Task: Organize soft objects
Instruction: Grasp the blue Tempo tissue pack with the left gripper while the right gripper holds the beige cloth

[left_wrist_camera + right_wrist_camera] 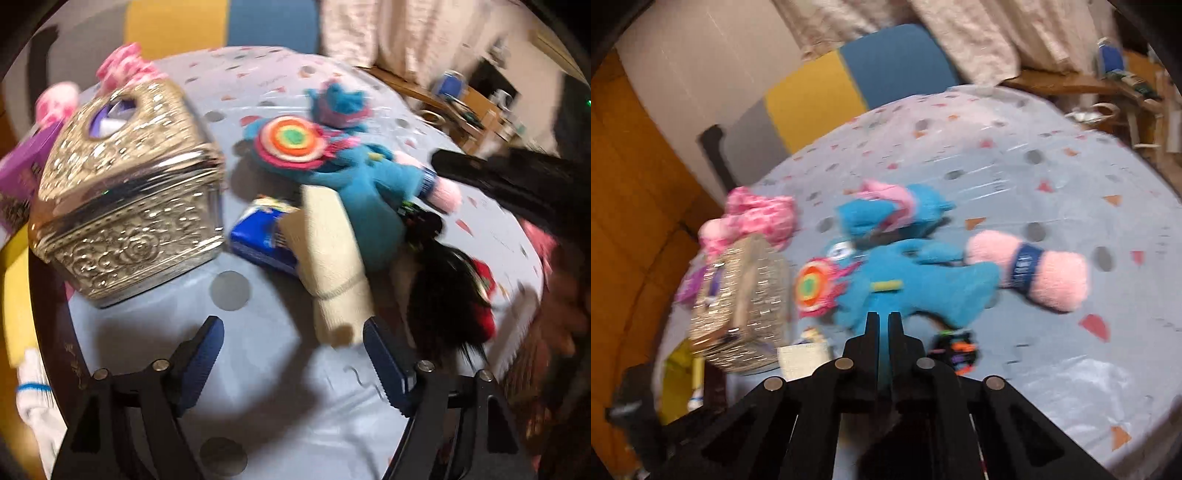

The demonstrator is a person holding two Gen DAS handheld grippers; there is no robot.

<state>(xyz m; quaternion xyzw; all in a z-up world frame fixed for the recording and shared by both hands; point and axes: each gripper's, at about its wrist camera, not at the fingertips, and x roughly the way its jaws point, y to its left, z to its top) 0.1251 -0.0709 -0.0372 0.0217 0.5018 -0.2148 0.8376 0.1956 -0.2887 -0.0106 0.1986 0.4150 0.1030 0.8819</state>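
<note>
Blue plush fills the middle of my view: the blue stuffed toy (pixel 916 284) lies on the bench (pixel 1052 177), which wears a pale blue cover dotted with grey spots and red triangles. My right tongs (pixel 882 321) are pressed together on the toy's near edge, with blue fabric showing in the narrow slit between them. A pink yarn skein (pixel 1027 269) with a dark blue band touches the toy's far end. Through the left camera, my left tongs (pixel 293 343) stand apart over bare cover, nothing between them. Just beyond their right finger lies a cream cloth roll (pixel 332 258), leaning on a blue packet (pixel 264 236). An embossed silver box (pixel 129 206) sits to the left, a pink fluffy thing (pixel 125 70) behind it.
</note>
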